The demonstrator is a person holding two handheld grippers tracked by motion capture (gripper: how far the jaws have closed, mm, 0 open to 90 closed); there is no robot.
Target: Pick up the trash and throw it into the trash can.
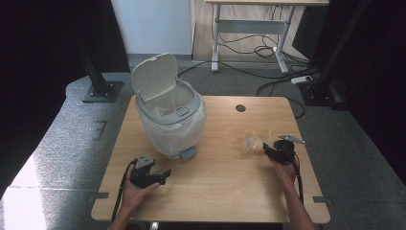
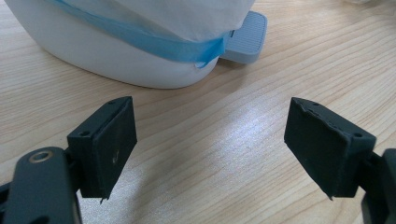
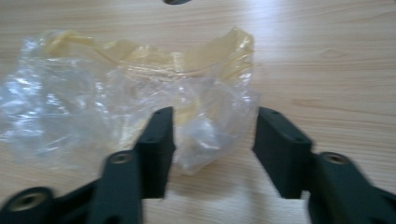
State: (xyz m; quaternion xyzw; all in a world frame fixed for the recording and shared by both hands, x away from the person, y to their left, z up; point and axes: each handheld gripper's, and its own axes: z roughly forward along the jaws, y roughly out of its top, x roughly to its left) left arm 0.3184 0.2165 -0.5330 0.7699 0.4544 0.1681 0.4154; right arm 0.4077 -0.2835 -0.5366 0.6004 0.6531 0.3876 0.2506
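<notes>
Worktop [image 1: 225, 191]: pale wood, with a round dark hole [image 1: 241, 108] near its far edge.
Bin [image 1: 170, 120]: white pedal bin left of centre, lid [image 1: 154, 76] tipped up, white liner over the rim, pedal [image 1: 188, 153] facing the person.
Left tool [image 1: 165, 173]: on the near left, just short of the bin; jaws wide apart with nothing between them.
Crumpled bag [image 3: 116, 107]: clear plastic with a yellowish tint, lying on the right side of the worktop.
Right tool [image 3: 212, 147]: jaws parted to either side of the bag's near edge; blur leaves it unclear whether they touch it.
</notes>
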